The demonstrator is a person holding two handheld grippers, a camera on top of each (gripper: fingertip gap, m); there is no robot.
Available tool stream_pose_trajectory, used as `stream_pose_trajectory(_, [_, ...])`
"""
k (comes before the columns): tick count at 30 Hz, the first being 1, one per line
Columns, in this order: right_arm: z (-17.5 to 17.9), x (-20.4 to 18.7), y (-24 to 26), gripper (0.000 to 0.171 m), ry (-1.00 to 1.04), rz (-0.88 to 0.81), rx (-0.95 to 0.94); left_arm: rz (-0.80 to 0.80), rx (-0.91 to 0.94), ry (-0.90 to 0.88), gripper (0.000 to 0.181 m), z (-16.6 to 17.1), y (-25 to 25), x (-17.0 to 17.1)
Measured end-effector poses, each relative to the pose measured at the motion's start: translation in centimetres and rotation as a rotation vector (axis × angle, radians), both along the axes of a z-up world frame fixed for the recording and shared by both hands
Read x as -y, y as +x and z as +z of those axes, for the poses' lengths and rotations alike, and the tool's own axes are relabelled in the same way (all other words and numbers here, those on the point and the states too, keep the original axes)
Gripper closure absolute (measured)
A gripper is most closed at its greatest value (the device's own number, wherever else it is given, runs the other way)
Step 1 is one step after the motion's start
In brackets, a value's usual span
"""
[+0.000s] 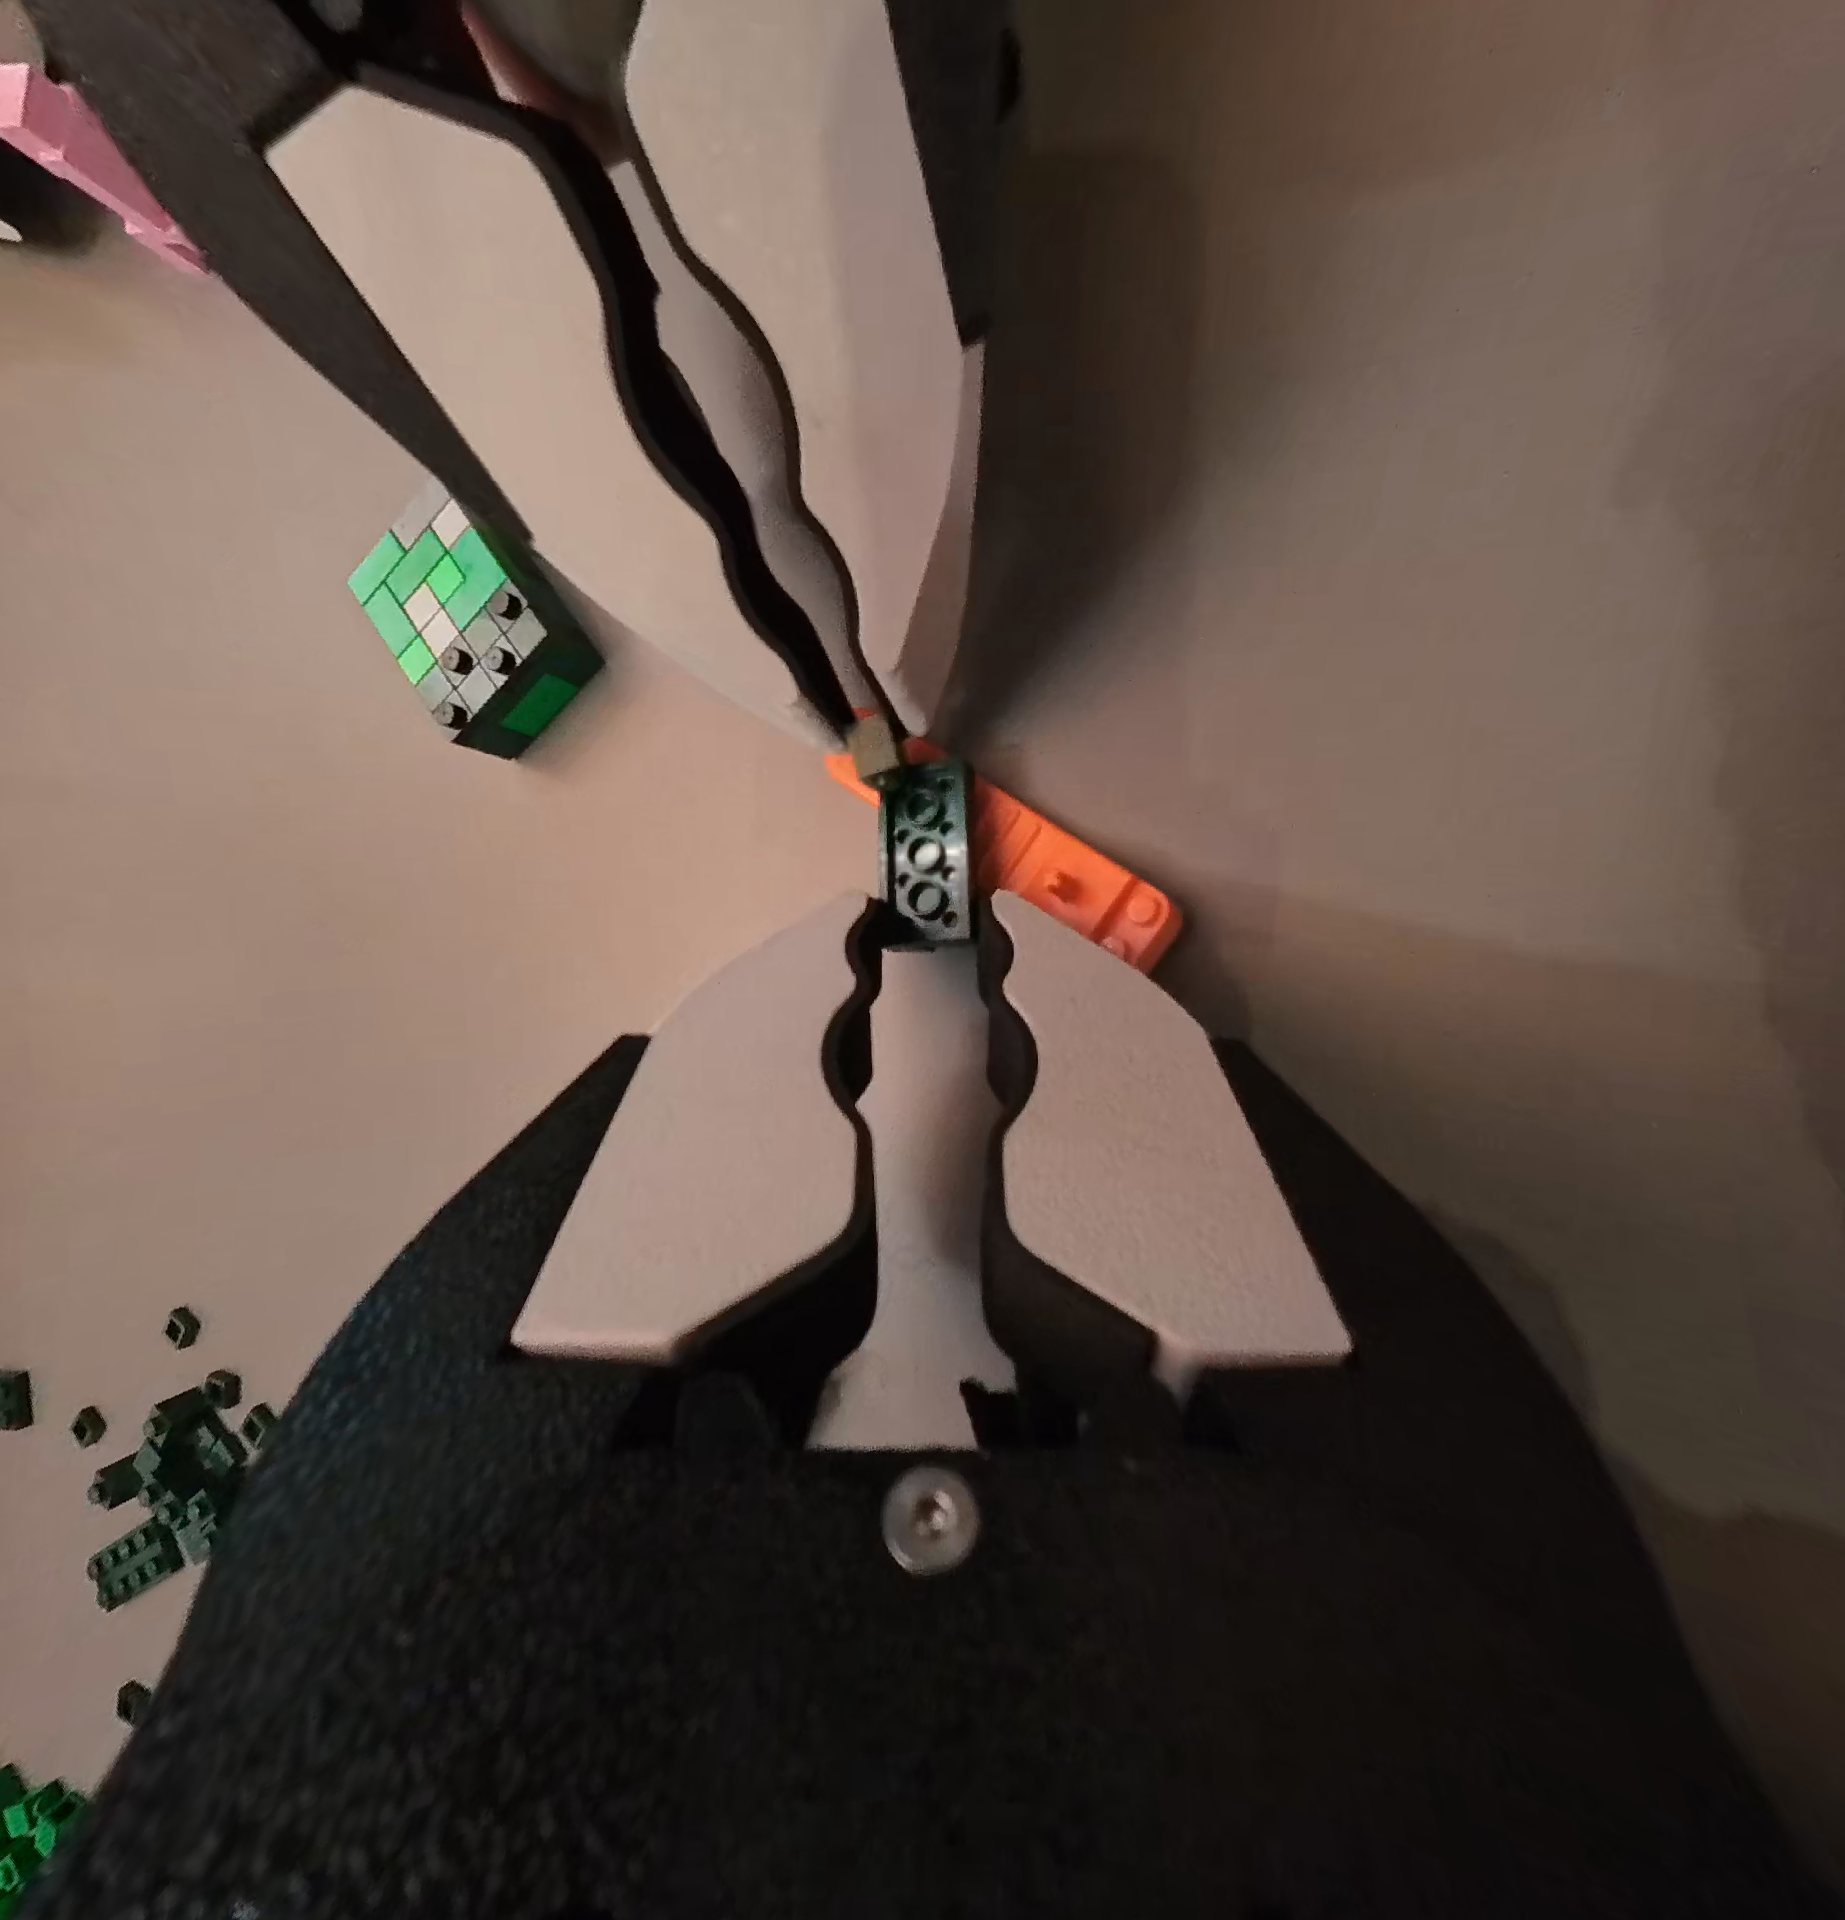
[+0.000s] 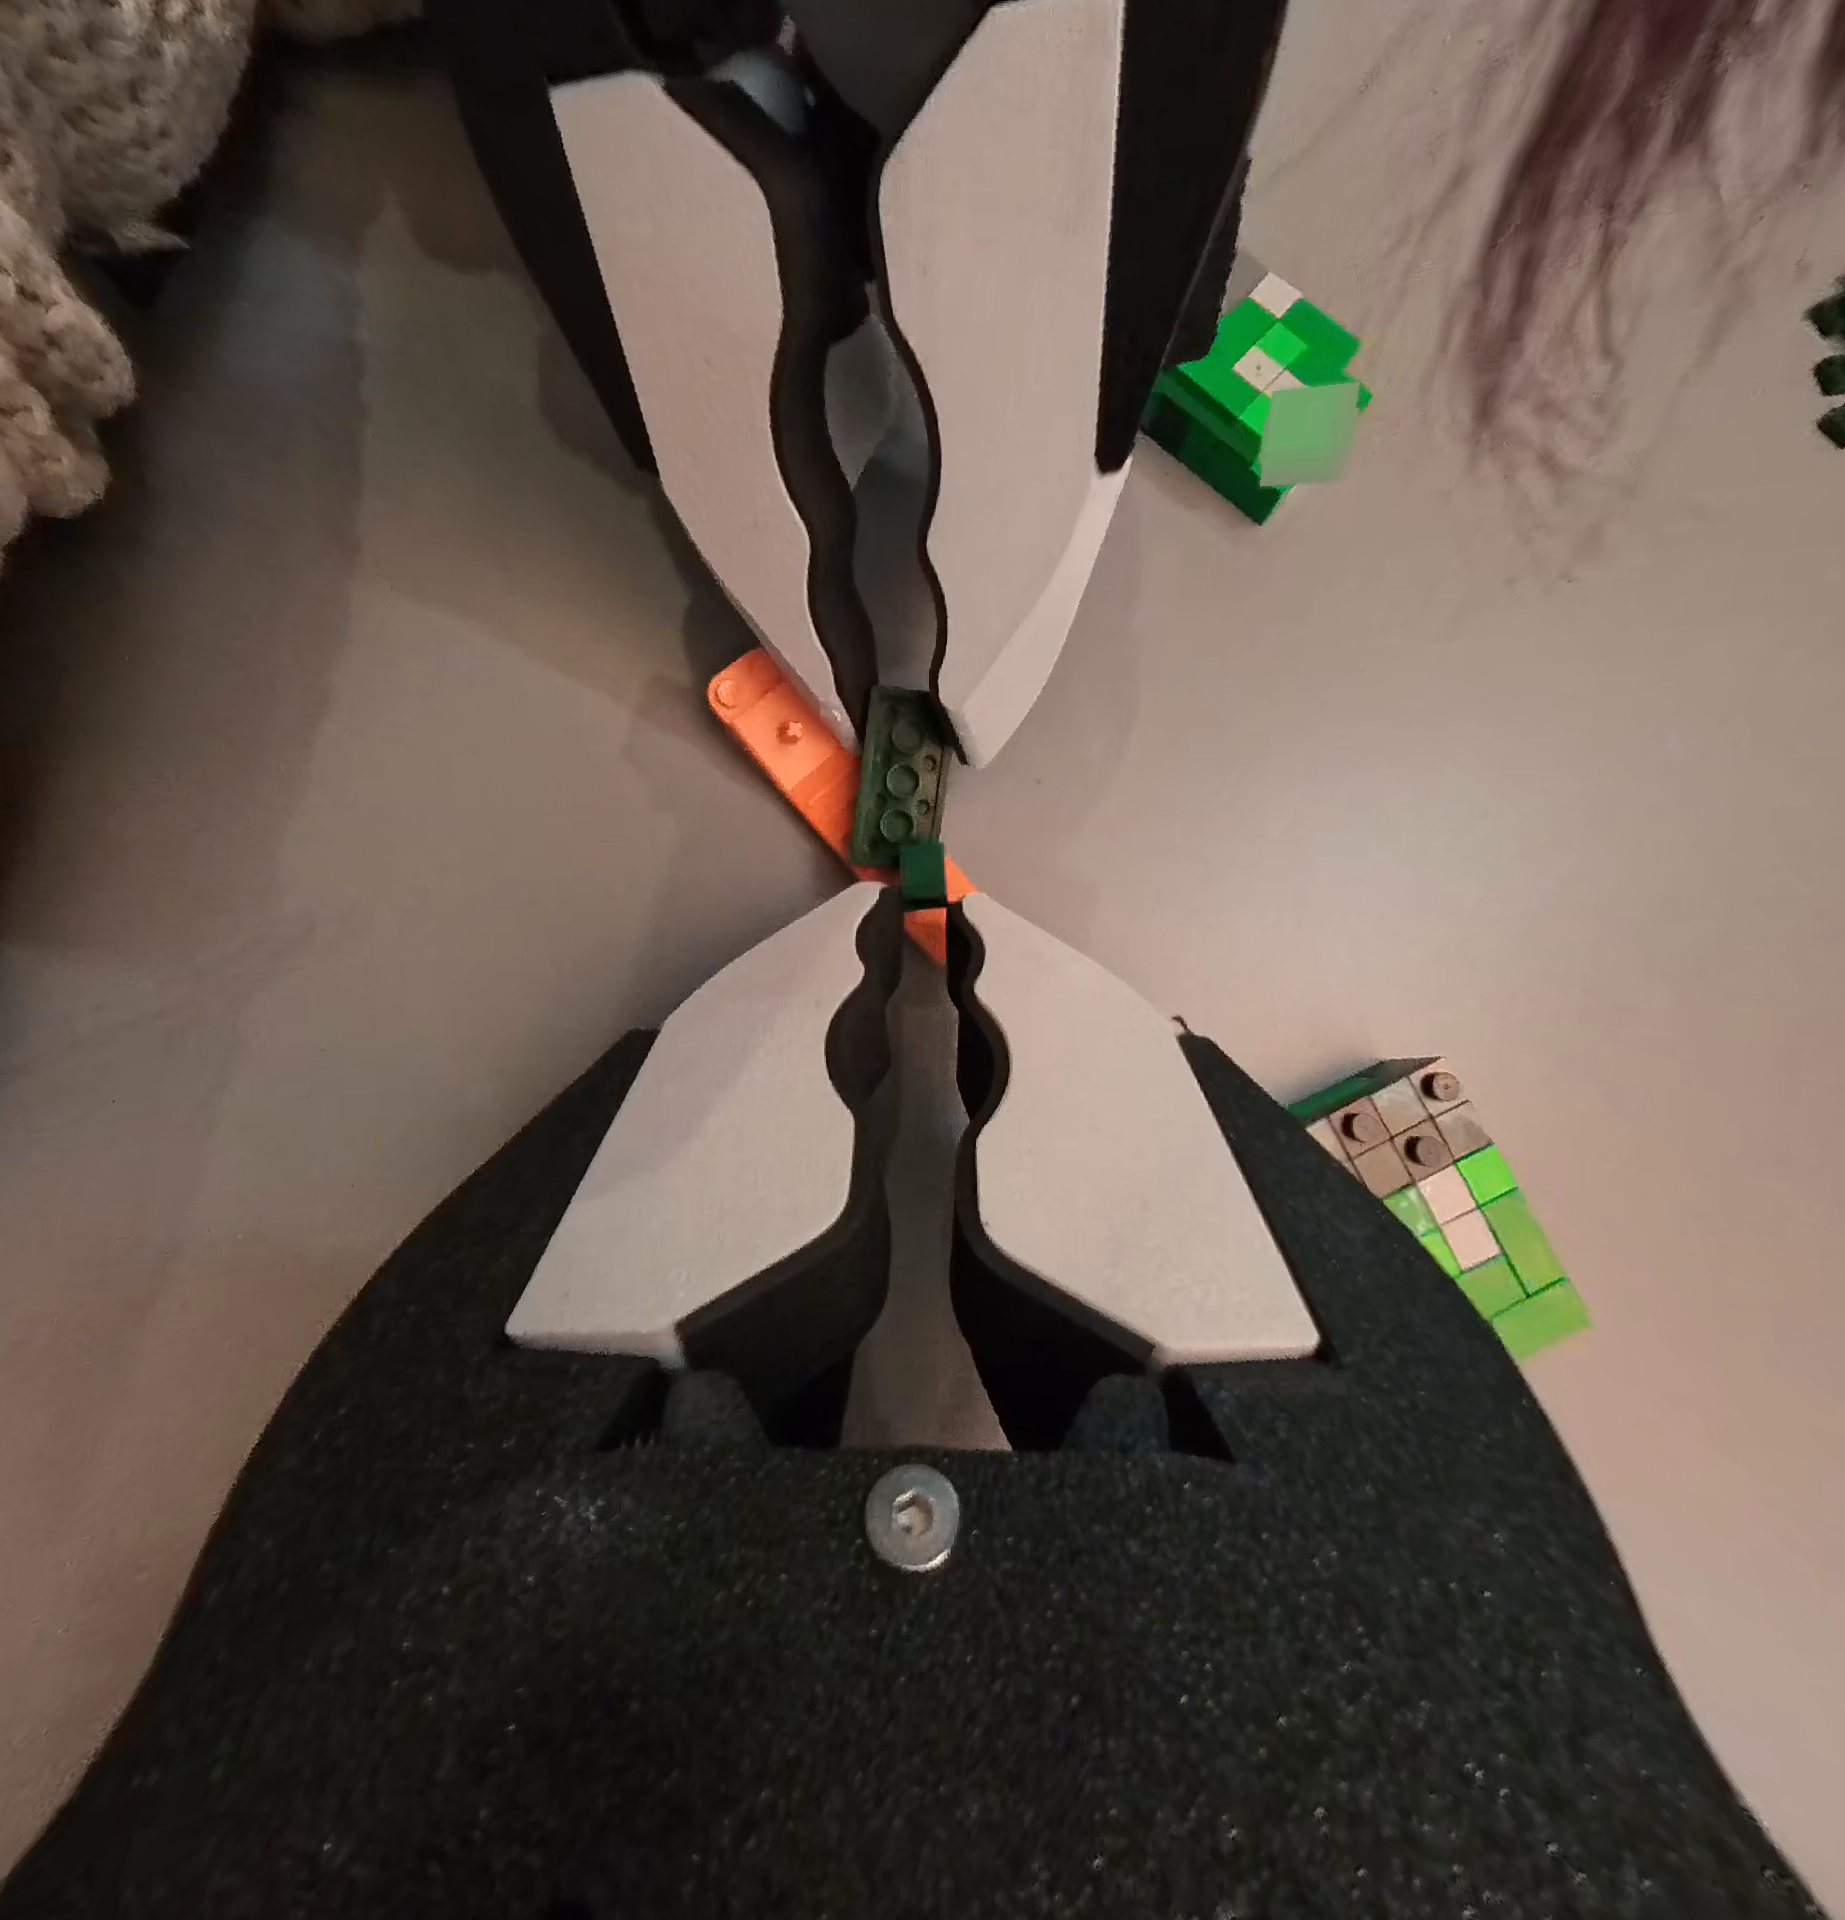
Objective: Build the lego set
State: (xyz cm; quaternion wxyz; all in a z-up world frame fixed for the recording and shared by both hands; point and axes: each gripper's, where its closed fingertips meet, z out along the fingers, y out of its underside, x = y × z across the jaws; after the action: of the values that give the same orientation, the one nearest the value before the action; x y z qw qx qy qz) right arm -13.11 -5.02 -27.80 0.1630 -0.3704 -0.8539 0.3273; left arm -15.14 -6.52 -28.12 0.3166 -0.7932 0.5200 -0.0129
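Note:
In the left wrist view, my left gripper (image 1: 928, 920) is shut on a dark green plate (image 1: 928, 857), which is held with its underside facing the camera. My right gripper (image 1: 862, 730) comes in from the top, shut on a small piece (image 1: 876, 755) that touches the plate's far end. In the right wrist view, my right gripper (image 2: 913, 902) is shut on the small green piece (image 2: 923, 868). That piece sits against the end of the studded dark green plate (image 2: 897, 781), which the left gripper (image 2: 902, 717) holds. Both are held above the table.
An orange brick separator (image 1: 1069, 878) (image 2: 783, 753) lies on the table under the grippers. A green, grey and white block build (image 1: 471, 634) (image 2: 1448, 1205) stands nearby, and a second green build (image 2: 1261, 400) lies farther off. Loose dark green pieces (image 1: 159, 1455) lie at the left. Knitted fabric (image 2: 24, 312) is at the left edge of the right wrist view. The grippers are tip to tip, or close to it.

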Motion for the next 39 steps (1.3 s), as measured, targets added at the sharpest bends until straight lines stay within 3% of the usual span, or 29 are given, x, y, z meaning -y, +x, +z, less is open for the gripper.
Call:
stream_pose_trajectory(8, [-0.5, 0.1, 0.0, 0.168, -0.063, 0.028, -0.017, 0.010, -0.009, -0.010, 0.163, -0.2, -0.4, 0.0])
stream_pose_trajectory(17, [0.3, -0.4, 0.0, 0.162, -0.143, 0.080, -0.107, 0.009, -0.009, -0.012, 0.163, -0.3, -0.5, 0.0])
stream_pose_trajectory(25, [-0.5, -0.2, 0.0, 0.148, -0.065, 0.120, -0.117, -0.002, 0.007, -0.001, 0.163, -0.3, -0.5, -0.1])
stream_pose_trajectory(29, [-0.5, -0.2, -0.2, 0.162, -0.065, 0.131, -0.118, -0.006, 0.033, -0.004, 0.163, -0.3, -0.6, -0.1])
stream_pose_trajectory(39, [-0.3, -0.9, -1.0, 0.163, -0.045, 0.059, -0.152, 0.041, 0.013, 0.076, 0.163, -0.2, -1.7, -1.1])
